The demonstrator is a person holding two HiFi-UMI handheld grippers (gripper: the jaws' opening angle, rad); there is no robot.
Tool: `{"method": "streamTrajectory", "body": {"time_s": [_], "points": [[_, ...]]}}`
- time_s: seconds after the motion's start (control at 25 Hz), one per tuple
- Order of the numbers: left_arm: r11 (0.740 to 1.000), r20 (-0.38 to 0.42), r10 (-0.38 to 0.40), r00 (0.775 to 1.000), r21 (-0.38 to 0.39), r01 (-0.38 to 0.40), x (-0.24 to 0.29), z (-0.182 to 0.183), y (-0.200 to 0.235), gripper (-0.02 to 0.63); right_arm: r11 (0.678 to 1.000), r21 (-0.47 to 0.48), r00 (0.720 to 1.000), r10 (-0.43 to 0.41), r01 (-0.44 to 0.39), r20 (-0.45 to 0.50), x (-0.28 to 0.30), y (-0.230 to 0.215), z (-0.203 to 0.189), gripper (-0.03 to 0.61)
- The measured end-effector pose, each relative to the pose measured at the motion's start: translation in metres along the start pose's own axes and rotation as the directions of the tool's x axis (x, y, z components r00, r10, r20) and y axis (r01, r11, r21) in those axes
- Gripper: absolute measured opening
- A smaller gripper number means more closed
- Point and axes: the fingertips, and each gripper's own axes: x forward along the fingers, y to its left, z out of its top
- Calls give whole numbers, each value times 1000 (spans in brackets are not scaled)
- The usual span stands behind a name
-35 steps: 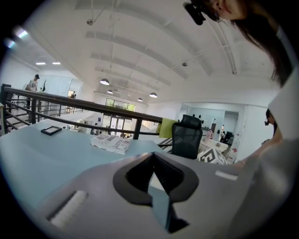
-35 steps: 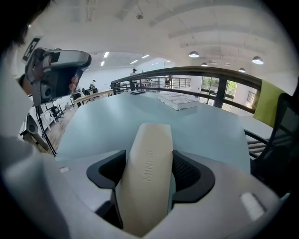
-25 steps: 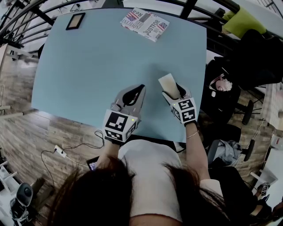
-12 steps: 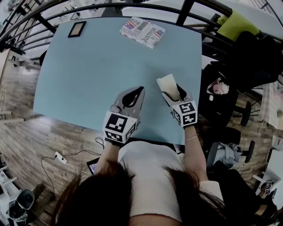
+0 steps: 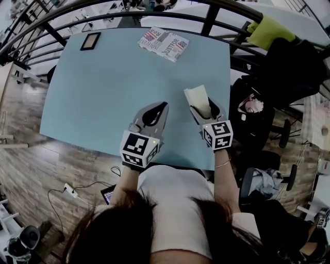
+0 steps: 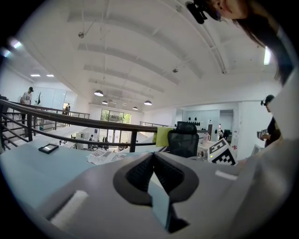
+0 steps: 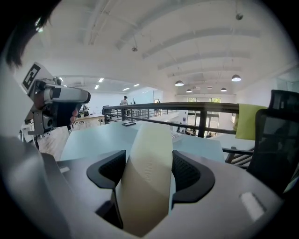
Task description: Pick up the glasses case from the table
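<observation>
The glasses case (image 5: 198, 98) is a cream, oblong case held clear above the pale blue table (image 5: 103, 87), near its front right part. My right gripper (image 5: 204, 109) is shut on the case's lower half, and the case sticks out past the jaws. In the right gripper view the case (image 7: 147, 186) fills the gap between both dark pads of the right gripper (image 7: 149, 156). My left gripper (image 5: 155, 111) hovers to the left of it, shut with nothing inside. Its tips meet in the left gripper view (image 6: 152, 158).
A folded newspaper (image 5: 164, 43) lies at the table's far edge, a small dark framed slab (image 5: 90, 40) at the far left corner. A black railing (image 5: 170, 13) runs behind the table. Office chairs with a green cloth (image 5: 268, 31) stand to the right.
My right gripper has risen with the case, which now stands higher off the table. The left gripper has lifted slightly and stays shut.
</observation>
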Motion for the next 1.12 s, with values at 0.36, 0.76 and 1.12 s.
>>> {"method": "streamTrajectory", "body": {"time_s": [0.36, 0.76, 1.12], "points": [[1000, 30, -12, 999, 25, 11, 1, 14, -8, 58, 999, -3, 990, -38, 38, 137, -28, -6, 47, 310], [999, 54, -9, 998, 32, 7, -5, 23, -13, 58, 997, 35, 961, -72, 65, 268, -68, -7, 90, 310], [1000, 52, -10, 999, 7, 10, -7, 20, -11, 58, 996, 30, 940, -93, 88, 328, -103, -6, 112, 310]]}}
